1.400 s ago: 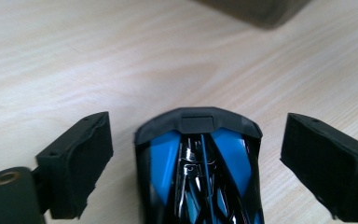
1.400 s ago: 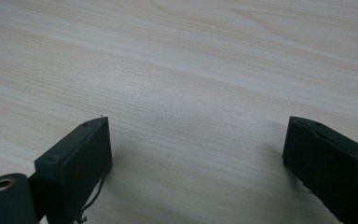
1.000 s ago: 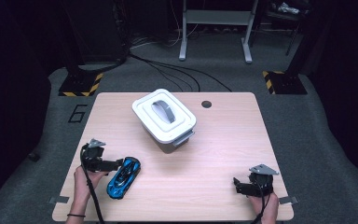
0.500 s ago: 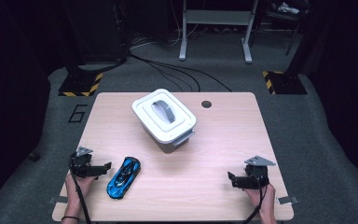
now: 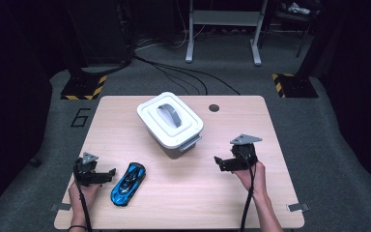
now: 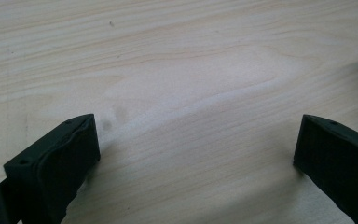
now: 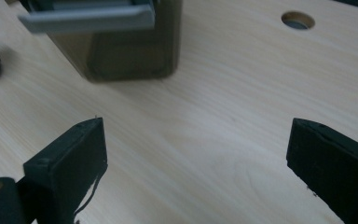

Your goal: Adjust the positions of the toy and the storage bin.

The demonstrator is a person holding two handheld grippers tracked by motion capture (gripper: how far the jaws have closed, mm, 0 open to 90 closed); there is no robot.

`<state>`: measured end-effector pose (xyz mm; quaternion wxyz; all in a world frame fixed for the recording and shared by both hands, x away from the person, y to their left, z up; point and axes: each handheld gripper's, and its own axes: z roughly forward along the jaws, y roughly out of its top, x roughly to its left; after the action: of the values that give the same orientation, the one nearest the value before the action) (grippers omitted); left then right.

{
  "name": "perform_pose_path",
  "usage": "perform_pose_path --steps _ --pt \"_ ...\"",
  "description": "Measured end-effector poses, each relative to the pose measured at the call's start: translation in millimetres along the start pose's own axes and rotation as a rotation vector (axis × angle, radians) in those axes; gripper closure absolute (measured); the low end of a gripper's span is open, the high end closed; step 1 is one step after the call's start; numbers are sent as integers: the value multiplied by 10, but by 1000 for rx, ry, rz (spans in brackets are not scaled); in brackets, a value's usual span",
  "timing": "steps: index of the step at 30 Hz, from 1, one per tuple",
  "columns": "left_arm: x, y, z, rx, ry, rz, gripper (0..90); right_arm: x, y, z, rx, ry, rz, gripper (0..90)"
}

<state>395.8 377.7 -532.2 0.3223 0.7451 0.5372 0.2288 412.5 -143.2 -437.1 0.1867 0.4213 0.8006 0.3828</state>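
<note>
I have both tools spread wide and carrying nothing. My left hand-held gripper (image 5: 107, 174) sits at about 8 o'clock on the table (image 5: 270, 125), just beside the blue toy car (image 5: 128, 184), which lies on its wheels at roughly 7 o'clock, nose pointing up toward 1 o'clock. In the left gripper view I see bare wood between the jaws and only a dark sliver at the right edge, which may be the car, though it is too small to be sure.

My right hand-held gripper (image 5: 221, 163) is at about 4 o'clock, jaws aimed toward the lidded box (image 5: 170, 123) in the middle of the table. The right gripper view shows the grey latch (image 7: 88, 17) on the near end of that box well ahead of the jaws.

What worries me most is the latch: if I come in low with the right tool I will likely shove the whole box toward 10 o'clock instead of flipping the flap, since nothing steadies it. The left jaws are so close to the car that a small sideways drift could nudge it, and on wheels it would probably roll, perhaps off the near edge. Reaching across, the trailing cable could also drag over it
</note>
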Motion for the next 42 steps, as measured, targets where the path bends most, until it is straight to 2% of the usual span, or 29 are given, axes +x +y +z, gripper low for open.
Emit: perform_pose_path --steps 6,10,13,14,16,18,21,22,24,30,33,39,42 --pt "0 10 6 2 -11 3 6 56 422 106 -10 28 -37 39" --pt "1 13 8 -3 -12 8 11 84 642 174 -18 36 -59 56" --pt "0 17 13 -9 -16 9 25 107 793 225 -51 31 -72 158" --pt "1 18 15 -11 -15 12 27 109 846 254 -43 40 -83 171" --pt "4 20 15 -8 -17 15 28 134 938 312 -28 34 -85 272" --pt "2 19 12 -7 -20 14 31 134 1007 372 -25 29 -99 318" --pt "8 21 9 -3 -21 21 34 122 1117 497 -4 16 -94 424" --pt "8 21 9 -3 -21 21 34 122 1117 497 -4 16 -94 424" --pt "3 20 11 -7 -21 11 36 97 1188 586 6 5 -82 512" --pt "4 21 9 -6 -19 13 37 36 1247 708 34 10 -51 621" --pt "5 21 10 -7 -21 15 40 31 1232 774 55 35 -38 633" --pt "3 20 8 -7 -21 12 45 53 1235 776 59 17 -27 658" --pt "3 20 7 -7 -20 12 46 84 1227 760 68 25 -12 653"
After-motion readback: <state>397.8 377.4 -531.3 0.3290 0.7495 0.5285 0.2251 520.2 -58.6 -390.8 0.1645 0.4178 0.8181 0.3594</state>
